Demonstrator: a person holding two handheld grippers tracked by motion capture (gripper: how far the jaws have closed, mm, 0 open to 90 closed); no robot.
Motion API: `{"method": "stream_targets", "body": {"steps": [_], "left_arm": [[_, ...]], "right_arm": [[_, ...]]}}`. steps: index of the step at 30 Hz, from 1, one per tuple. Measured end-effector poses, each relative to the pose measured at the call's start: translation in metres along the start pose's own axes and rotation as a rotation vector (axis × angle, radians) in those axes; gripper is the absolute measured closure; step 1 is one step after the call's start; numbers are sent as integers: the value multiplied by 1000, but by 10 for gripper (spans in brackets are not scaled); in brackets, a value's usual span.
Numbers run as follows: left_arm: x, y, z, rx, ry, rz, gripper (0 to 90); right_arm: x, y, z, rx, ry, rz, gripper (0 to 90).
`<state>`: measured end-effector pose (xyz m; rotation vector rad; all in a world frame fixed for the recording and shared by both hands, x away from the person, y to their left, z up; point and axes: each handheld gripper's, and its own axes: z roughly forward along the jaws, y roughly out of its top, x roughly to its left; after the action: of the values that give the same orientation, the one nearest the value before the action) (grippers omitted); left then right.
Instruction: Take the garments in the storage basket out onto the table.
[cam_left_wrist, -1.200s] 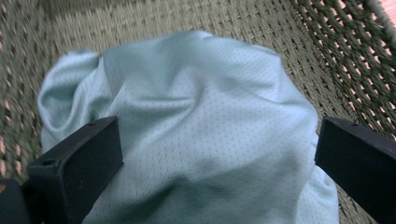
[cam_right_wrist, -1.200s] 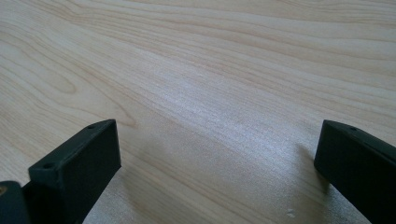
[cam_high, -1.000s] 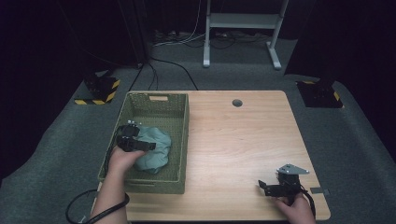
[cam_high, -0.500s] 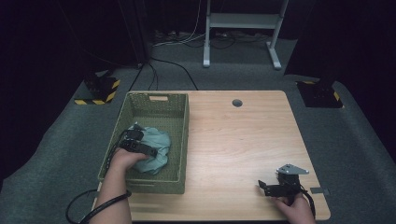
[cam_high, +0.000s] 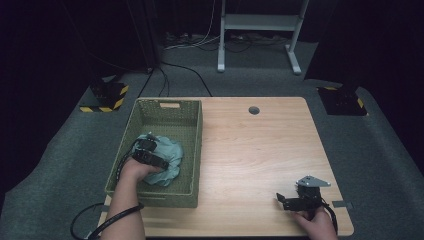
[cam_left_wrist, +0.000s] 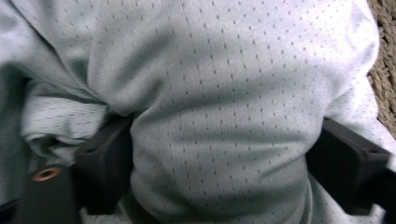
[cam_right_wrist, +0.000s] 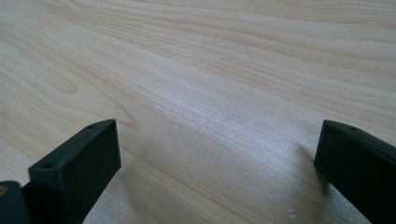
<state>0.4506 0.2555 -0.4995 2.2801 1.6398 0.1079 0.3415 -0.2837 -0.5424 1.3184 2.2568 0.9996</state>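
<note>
High view shows one green basket (cam_high: 170, 112) on the left of the desk (cam_high: 260, 150), holding one pale blue-green cloth (cam_high: 167, 157). Pushed down into it, the left claw (cam_high: 150, 145) has just been closing; in the left gripper view a bunched fold of cloth (cam_left_wrist: 219, 140) bulges between the jaws, evidently gathered for lifting out. The right claw (cam_high: 286, 201) rests wide open and empty near the desk's front right corner, seemingly waiting.

A pale wooden bench (cam_high: 260, 150) with a round cable hole (cam_high: 254, 110) is seen on grey carpet (cam_high: 65, 150). Beyond it, a white metal frame (cam_high: 260, 30) and two black-and-yellow striped blocks (cam_high: 106, 96) are placed on the floor.
</note>
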Motion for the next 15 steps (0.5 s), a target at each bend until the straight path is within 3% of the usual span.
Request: {"method": "stream_targets", "body": {"steps": [8, 15], "left_arm": [[-8, 3, -2, -5, -22, 48, 466], [-11, 8, -4, 18, -4, 50, 527]], "right_arm": [[0, 0, 0, 0, 3, 3, 0], [-1, 0, 0, -5, 13, 11, 0]]}}
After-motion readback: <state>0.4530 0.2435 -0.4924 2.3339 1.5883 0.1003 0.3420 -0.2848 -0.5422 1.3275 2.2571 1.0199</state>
